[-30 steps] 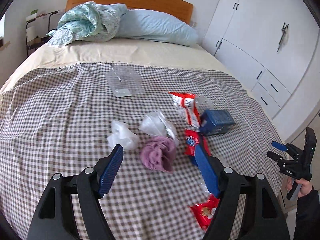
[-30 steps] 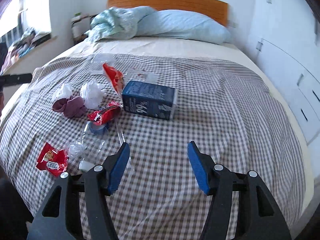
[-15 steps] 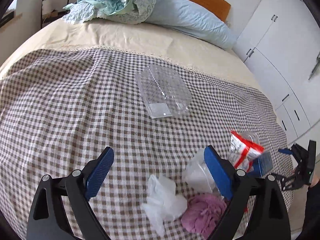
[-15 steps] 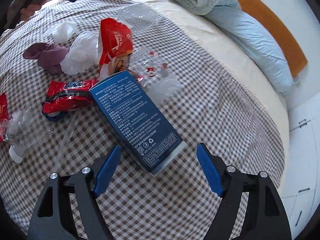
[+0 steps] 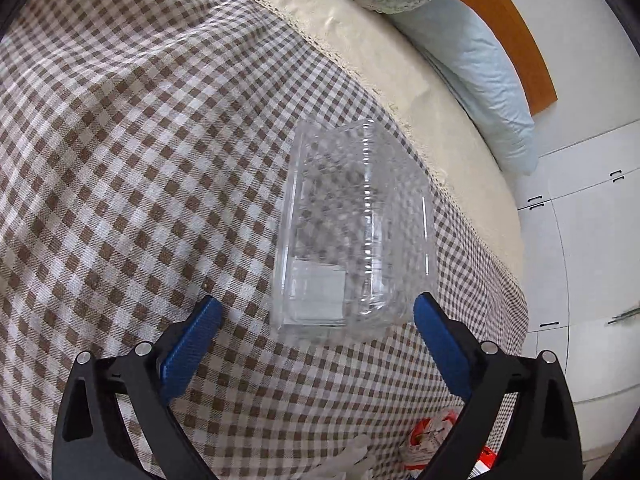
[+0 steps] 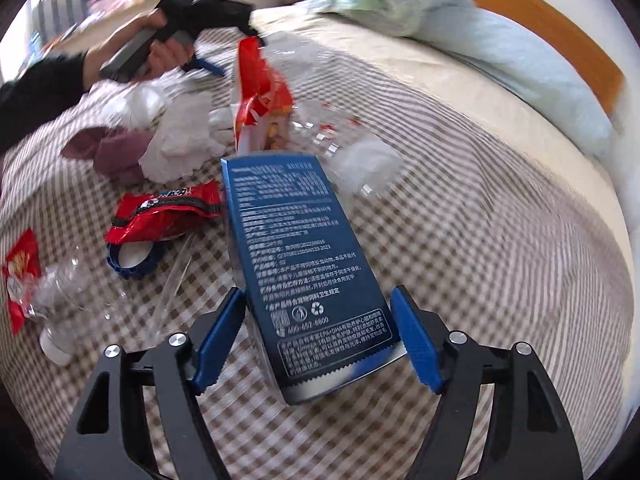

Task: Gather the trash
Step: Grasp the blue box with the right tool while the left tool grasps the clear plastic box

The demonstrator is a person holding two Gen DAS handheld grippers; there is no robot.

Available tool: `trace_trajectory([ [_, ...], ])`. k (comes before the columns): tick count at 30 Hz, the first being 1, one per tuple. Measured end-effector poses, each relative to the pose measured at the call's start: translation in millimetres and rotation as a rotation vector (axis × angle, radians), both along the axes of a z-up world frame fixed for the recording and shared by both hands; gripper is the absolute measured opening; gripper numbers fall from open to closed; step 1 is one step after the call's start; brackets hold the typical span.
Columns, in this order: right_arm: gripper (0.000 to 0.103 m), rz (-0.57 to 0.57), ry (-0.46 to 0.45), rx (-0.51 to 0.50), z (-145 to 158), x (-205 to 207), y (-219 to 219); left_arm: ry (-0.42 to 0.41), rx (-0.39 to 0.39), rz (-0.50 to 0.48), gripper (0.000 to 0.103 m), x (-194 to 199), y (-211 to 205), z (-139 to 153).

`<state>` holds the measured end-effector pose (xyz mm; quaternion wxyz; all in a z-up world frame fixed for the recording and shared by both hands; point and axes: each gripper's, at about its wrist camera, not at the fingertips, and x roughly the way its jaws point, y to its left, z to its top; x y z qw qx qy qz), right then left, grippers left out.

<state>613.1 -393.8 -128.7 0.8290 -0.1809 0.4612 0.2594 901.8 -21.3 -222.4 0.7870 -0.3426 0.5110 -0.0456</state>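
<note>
A dark blue rectangular carton with white printed text point(image 6: 304, 264) lies flat near the middle of a bed covered by a brown and white checked blanket point(image 6: 500, 240). Its near end sits between the blue pads of the right tongs point(image 6: 318, 340), which are spread wide; the left pad looks just beside the carton's edge, though whether it touches cannot be told.

Beyond the carton's far end stands a torn red and white snack bag point(image 6: 260, 100), with crumpled clear plastic wrap point(image 6: 360, 152) to its right and crumpled white plastic point(image 6: 180, 148) and a mauve bundled cloth point(image 6: 116, 152) to its left. A flattened red wrapper point(image 6: 164, 216) lies beside the carton's left edge, partly over a blue ring-shaped band point(image 6: 132, 260). Nearer the bed's left edge lie a crushed clear plastic bottle point(image 6: 68, 304) and a small red packet point(image 6: 20, 272).

Farther up the bed, close to the blanket's upper edge, a clear plastic clamshell box point(image 5: 352, 232) rests on the checks. The left tongs point(image 5: 316, 324) hover wide apart over its near end, holding nothing. A pale blue pillow point(image 5: 480, 72) and an orange wooden headboard point(image 5: 516, 40) lie at the head of the bed.
</note>
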Motion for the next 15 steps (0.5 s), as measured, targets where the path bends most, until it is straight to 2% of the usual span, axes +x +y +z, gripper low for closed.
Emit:
trace_trajectory([
  [2, 0.071, -0.100, -0.036, 0.025, 2.1, -22.6, -5.5, -0.008, 0.012, 0.001, 0.094, -2.7, -8.5, 0.6],
  [4, 0.071, -0.228, -0.074, 0.043, 2.0, -43.3, -11.0, -0.012, -0.009, -0.007, 0.094, -4.9, -15.9, -0.4],
  [5, 0.071, -0.309, -0.089, 0.050, -0.9, -52.9, -14.3, -0.003, -0.001, -0.004, 0.091, -3.9, -17.8, -0.9],
  [6, 0.071, -0.359, -0.111, 0.058, -1.5, -61.8, -15.0, 0.010, 0.013, 0.004, 0.085, -2.8, -18.4, -1.5],
  [7, 0.072, -0.413, -0.142, 0.054, -2.8, -71.9, -13.2, 0.012, -0.009, 0.011, 0.080, -3.3, -17.6, -2.6],
  [9, 0.072, -0.465, -0.187, 0.062, -5.2, -86.3, -7.2, 0.030, -0.093, 0.018, 0.048, -5.5, -18.3, -6.3],
  [10, 0.072, -0.481, -0.212, 0.072, -6.6, -90.8, -4.7, 0.032, -0.080, 0.018, 0.039, -7.9, -20.4, -5.9],
  [11, 0.072, -0.485, -0.215, 0.098, -9.2, -94.7, -2.1, 0.018, -0.044, 0.026, 0.022, -10.7, -21.7, -3.3],
  [12, 0.072, -0.490, -0.204, 0.113, -13.2, -96.2, -0.8, 0.001, -0.003, 0.036, 0.013, -13.5, -21.8, -0.2],
  [15, 0.072, -0.526, -0.206, 0.092, -27.8, -91.1, -4.2, -0.030, -0.007, 0.038, 0.012, -21.7, -15.7, 5.4],
])
